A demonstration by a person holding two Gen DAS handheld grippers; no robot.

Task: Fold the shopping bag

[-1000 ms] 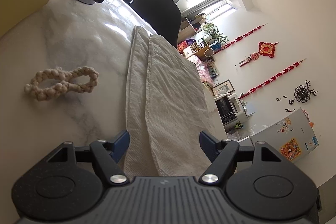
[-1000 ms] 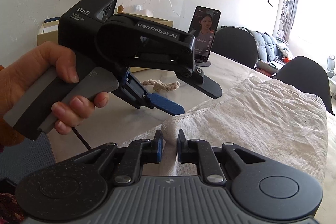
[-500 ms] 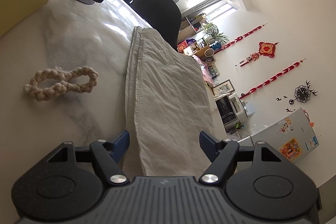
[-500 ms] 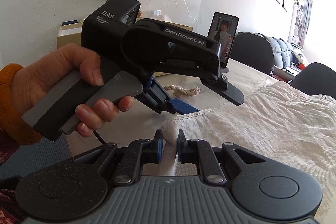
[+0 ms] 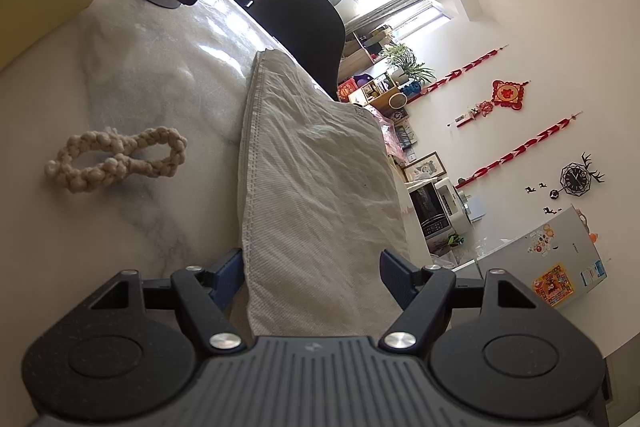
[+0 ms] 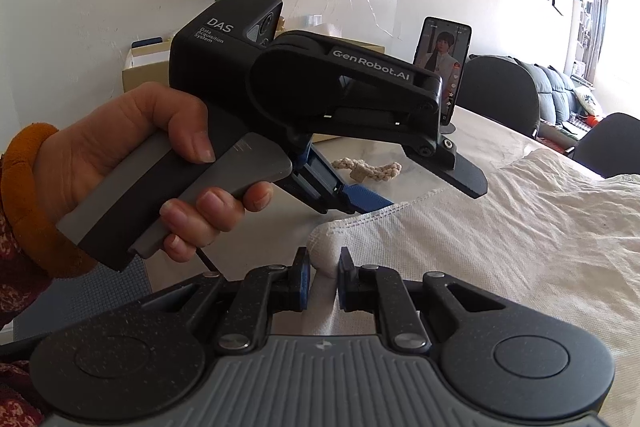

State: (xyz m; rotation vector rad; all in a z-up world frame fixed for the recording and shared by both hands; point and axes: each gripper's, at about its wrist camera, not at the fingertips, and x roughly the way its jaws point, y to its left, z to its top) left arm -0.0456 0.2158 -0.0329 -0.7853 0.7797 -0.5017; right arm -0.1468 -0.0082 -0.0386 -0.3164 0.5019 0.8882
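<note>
The shopping bag lies flat on the marble tabletop, a pale, crinkled fabric sheet folded lengthwise with a stitched edge running along its side nearest the rope knot. Everything else is placed here relative to that bag.

The left tongs are spread wide, one blue-padded finger on each side of the bag's near end; whether the pads touch the fabric cannot be told. In the right wrist view the same tool shows from the side above the bag's stitched edge, gripped at the handle by a hand in an orange cuff, its jaws parted with the blue pad low near the cloth.

The right tongs are pressed together on a bunched corner of the bag, a small rounded lump of fabric caught between the pads.

A braided rope knot rests on the tabletop beside the bag, apart from it. Beyond the bag's far end stands a phone on a round stand, its screen lit, and a dark chair back rises just past that far end.
</note>
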